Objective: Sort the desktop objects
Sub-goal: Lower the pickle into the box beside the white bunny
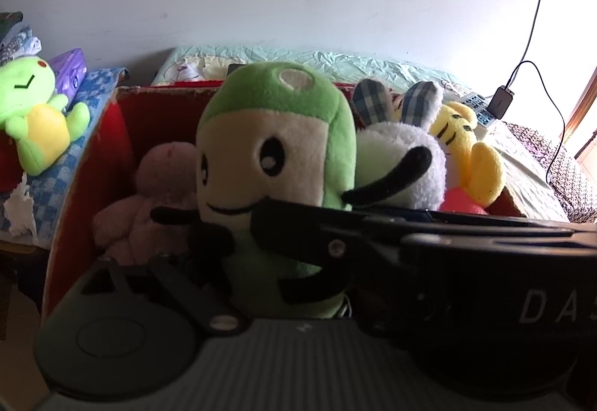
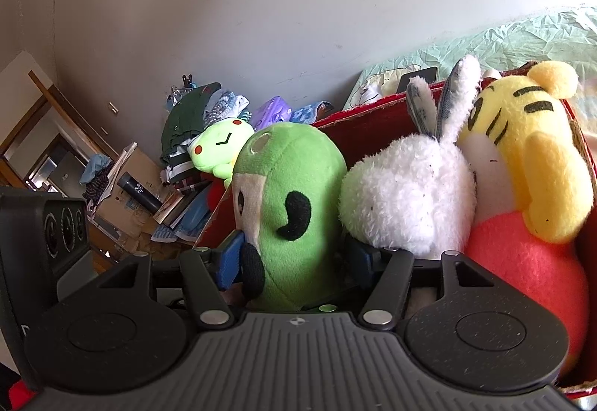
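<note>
Center frame, the right gripper [image 2: 294, 254] clasps a green plush toy [image 2: 291, 209] inside the red box [image 2: 373, 120]; the left gripper [image 1: 238, 247] stands released. Next, probably let go and withdraw.

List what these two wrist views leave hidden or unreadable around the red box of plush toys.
- Box floor: hidden in both views by the toys and gripper bodies; only the red box walls show.
- Pink plush: dim, blurred in the left view; shape unclear.
- Green plush base: hidden behind the right hand-held gripper.
- Left hand-held gripper: the other gripper's body crosses its right side.
</note>
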Demonstrator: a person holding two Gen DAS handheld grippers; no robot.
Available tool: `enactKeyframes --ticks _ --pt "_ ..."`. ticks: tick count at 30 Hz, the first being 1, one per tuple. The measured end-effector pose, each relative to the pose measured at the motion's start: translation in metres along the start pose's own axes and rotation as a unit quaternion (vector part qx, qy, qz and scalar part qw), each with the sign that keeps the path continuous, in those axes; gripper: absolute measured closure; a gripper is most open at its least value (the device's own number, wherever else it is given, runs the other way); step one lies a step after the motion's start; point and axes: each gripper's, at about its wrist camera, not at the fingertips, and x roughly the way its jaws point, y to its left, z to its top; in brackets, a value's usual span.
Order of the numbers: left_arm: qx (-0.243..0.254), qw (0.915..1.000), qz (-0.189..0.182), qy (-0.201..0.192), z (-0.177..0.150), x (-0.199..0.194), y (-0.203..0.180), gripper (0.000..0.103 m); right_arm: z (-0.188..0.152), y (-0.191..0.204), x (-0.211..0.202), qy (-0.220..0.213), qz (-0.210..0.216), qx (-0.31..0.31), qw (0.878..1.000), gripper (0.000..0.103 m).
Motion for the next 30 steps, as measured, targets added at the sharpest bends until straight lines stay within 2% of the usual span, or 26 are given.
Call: enactKeyframes --ticks 30 --pt "-0.002 0.9997 0.025 0.008 -0.002 0.005 -0.014 0.003 0.0 -0.005 -0.006 0.005 0.011 0.005 1.0 0.04"
